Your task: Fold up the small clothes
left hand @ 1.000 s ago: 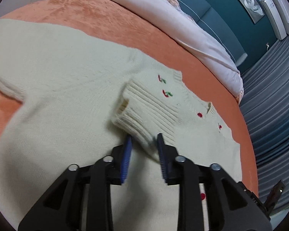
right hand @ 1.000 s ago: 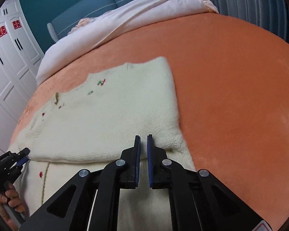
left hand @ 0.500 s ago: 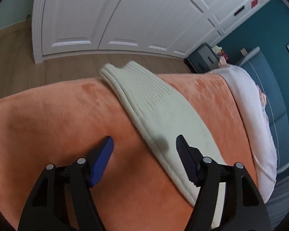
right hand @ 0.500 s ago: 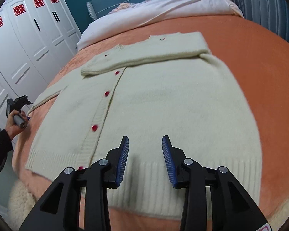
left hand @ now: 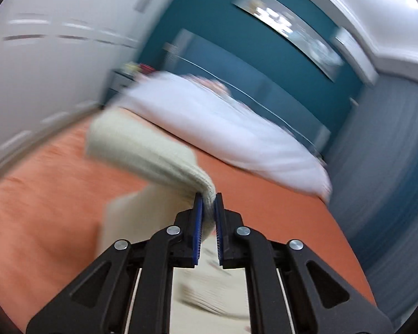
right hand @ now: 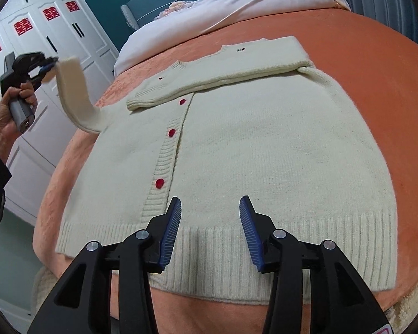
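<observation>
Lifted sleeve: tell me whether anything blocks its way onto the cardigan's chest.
Nothing visible blocks it. The left gripper is shut on the sleeve, held above the bed's edge; the cardigan lies flat with only the other sleeve folded across the chest.

Red double-happiness characters (囍) [right hand: 50,14] pasted on white wardrobe doors [right hand: 67,39]; four fully readable, a fifth cut off at the left edge.

A cream cardigan [right hand: 264,153] with red buttons [right hand: 160,183] lay flat on the orange bedspread [right hand: 376,55], one sleeve folded across its chest, while the right gripper [right hand: 209,220], jaws just opened further, hovered empty above the ribbed hem and the left gripper [right hand: 46,65] held the other sleeve [right hand: 75,94] lifted.
</observation>
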`<state>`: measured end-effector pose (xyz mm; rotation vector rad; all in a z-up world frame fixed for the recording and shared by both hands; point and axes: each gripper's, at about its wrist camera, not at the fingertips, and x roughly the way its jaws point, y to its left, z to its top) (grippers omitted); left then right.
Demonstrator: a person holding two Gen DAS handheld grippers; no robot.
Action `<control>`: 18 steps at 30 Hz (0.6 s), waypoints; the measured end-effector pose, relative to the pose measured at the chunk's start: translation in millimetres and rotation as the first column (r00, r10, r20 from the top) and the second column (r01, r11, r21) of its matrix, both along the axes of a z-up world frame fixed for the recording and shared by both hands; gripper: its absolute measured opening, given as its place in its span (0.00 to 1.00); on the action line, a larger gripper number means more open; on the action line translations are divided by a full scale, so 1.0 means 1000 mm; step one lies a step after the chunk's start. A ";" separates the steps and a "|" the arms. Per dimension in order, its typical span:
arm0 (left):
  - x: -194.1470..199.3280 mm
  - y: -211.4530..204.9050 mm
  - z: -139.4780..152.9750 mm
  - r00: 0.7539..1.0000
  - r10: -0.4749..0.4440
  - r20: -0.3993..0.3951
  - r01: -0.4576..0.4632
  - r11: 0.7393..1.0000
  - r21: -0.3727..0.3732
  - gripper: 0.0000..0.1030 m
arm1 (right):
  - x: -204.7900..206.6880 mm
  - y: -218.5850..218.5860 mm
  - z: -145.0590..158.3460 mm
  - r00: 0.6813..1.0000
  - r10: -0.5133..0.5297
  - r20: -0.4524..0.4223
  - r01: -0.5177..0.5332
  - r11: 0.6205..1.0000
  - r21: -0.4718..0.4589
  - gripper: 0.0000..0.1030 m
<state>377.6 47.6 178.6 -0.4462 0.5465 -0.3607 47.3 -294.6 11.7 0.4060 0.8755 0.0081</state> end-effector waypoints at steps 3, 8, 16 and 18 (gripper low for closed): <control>-0.012 -0.093 -0.048 0.979 -0.165 -0.118 0.169 0.985 0.023 0.18 | -0.005 -0.011 -0.002 0.999 -0.032 0.002 0.032 0.999 0.014 0.44; -0.042 -0.142 -0.152 0.925 -0.126 -0.358 0.149 0.988 0.038 0.54 | -0.010 -0.035 -0.008 0.999 -0.042 -0.015 0.042 0.999 0.005 0.48; -0.028 -0.031 -0.174 0.887 0.120 -0.446 -0.186 0.977 -0.107 0.61 | 0.047 -0.068 0.013 0.996 -0.041 0.078 0.039 0.999 0.031 0.58; -0.013 -0.007 -0.178 0.867 0.163 -0.470 -0.250 0.960 -0.128 0.61 | 0.079 -0.073 0.013 0.995 -0.029 0.096 0.022 0.997 0.077 0.59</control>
